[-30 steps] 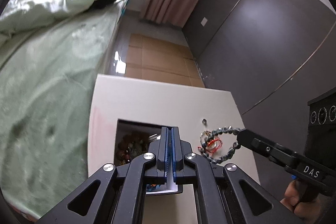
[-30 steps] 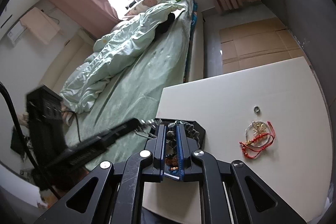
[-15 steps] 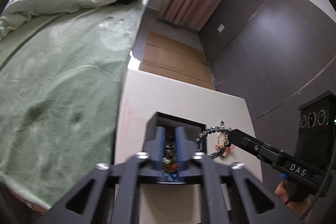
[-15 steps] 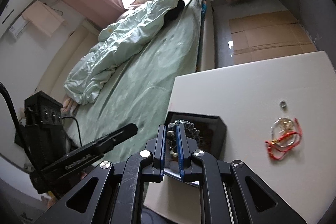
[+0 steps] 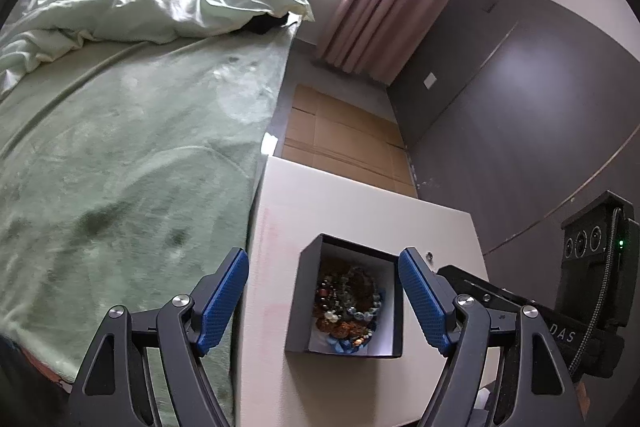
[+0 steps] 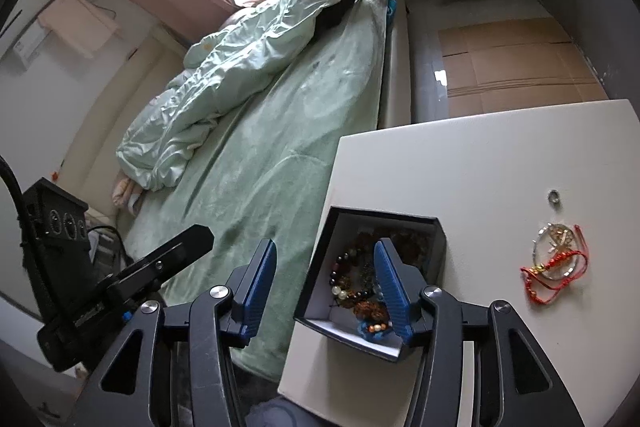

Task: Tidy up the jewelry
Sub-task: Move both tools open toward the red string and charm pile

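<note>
A black box (image 5: 304,307) with a white lining sits near the left edge of the white table (image 6: 480,167); its rim (image 6: 384,217) also shows in the right wrist view. Several beaded bracelets (image 5: 348,299) lie heaped inside it. My left gripper (image 5: 324,297) hangs above the box, its jaws opening with nothing pressed between the pads. My right gripper (image 6: 325,291) hovers over the box's left wall, its jaws opening and empty too. To the right on the table lie a red cord bracelet (image 6: 556,275), a silver bangle (image 6: 556,239) and a small ring (image 6: 554,195).
A bed with a green sheet (image 5: 120,167) and a rumpled quilt (image 6: 240,67) runs along the table's left edge. Cardboard (image 5: 340,139) covers the floor beyond the table. A dark wall panel (image 5: 520,107) stands to the right.
The right gripper carried a grey beaded bracelet from the table to the box and let it go. Both grippers went from shut to open. The left gripper drew back from the box.
</note>
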{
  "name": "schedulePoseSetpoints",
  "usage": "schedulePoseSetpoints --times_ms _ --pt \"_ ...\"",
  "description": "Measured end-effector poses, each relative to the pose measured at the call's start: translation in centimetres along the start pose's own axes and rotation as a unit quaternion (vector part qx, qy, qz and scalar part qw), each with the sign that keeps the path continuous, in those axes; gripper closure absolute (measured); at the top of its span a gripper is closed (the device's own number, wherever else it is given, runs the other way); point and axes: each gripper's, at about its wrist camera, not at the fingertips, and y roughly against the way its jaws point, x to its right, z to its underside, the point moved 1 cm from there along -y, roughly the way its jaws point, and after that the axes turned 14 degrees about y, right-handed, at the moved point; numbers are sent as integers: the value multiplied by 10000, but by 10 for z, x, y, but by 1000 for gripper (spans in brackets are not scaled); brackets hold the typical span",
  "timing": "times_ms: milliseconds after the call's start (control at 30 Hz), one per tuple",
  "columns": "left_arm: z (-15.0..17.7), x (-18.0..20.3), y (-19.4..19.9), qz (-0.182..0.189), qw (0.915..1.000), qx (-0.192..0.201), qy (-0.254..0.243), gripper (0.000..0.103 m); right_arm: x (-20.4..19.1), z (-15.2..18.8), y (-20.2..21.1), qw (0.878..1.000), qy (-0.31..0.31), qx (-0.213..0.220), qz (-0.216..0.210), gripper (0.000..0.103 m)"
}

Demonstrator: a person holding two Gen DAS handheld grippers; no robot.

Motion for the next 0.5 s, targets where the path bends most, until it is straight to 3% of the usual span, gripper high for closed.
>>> schedulePoseSetpoints --times_ms 300,400,500 --pt "12 29 -5 118 9993 -11 -345 21 34 24 36 9985 -373 66 406 50" --pt "16 40 -9 138 9989 -31 -451 21 48 32 51 9970 -519 122 557 36" --pt "22 52 -16 208 9979 -112 -599 21 63 38 64 9951 -675 181 706 34"
